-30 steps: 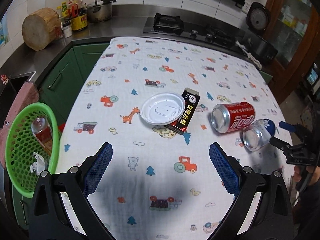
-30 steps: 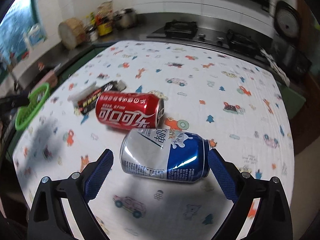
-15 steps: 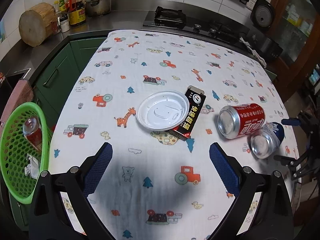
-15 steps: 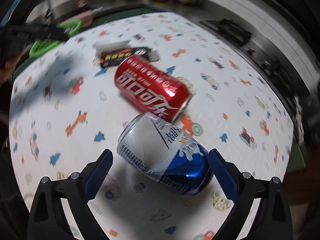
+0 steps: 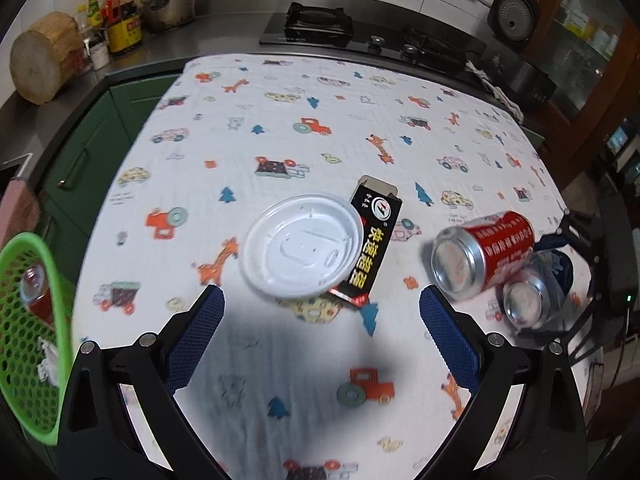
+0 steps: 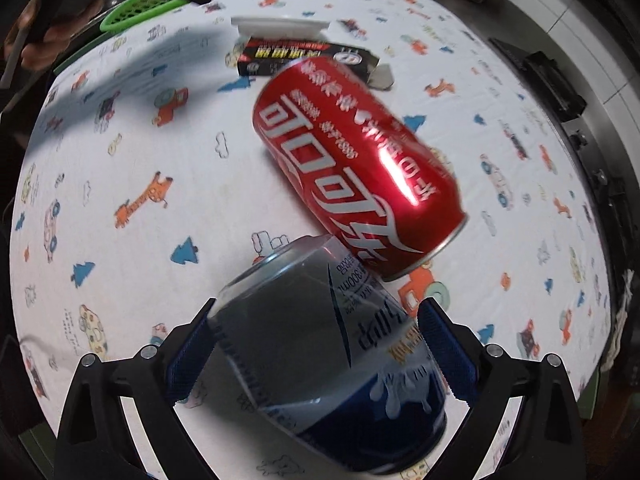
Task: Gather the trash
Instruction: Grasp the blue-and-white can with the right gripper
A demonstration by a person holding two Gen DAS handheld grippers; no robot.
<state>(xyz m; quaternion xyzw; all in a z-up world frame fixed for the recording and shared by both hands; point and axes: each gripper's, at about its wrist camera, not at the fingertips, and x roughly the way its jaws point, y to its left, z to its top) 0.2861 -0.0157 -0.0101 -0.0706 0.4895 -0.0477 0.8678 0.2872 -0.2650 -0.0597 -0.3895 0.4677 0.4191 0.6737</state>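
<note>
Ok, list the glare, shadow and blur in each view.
Right wrist view: bright glare streak on the red Coca-Cola can; the silver-and-blue can is shadowed and soft. Left wrist view: dark shadow on the tablecloth below the white plastic lid; green basket blurred.

- tablecloth (image 5: 320,128) – white, printed with small orange, red and blue cartoon trucks, giraffes and trees
- red can (image 6: 356,168) – glossy red with white lettering, silver ends
- blue can (image 6: 328,364) – silver fading to dark blue, white splash pattern
- plastic lid (image 5: 302,250) – plain white
- box (image 5: 374,240) – black with yellow characters
- basket (image 5: 28,340) – bright green mesh
- gripper pads (image 5: 198,338) – blue on black arms
</note>
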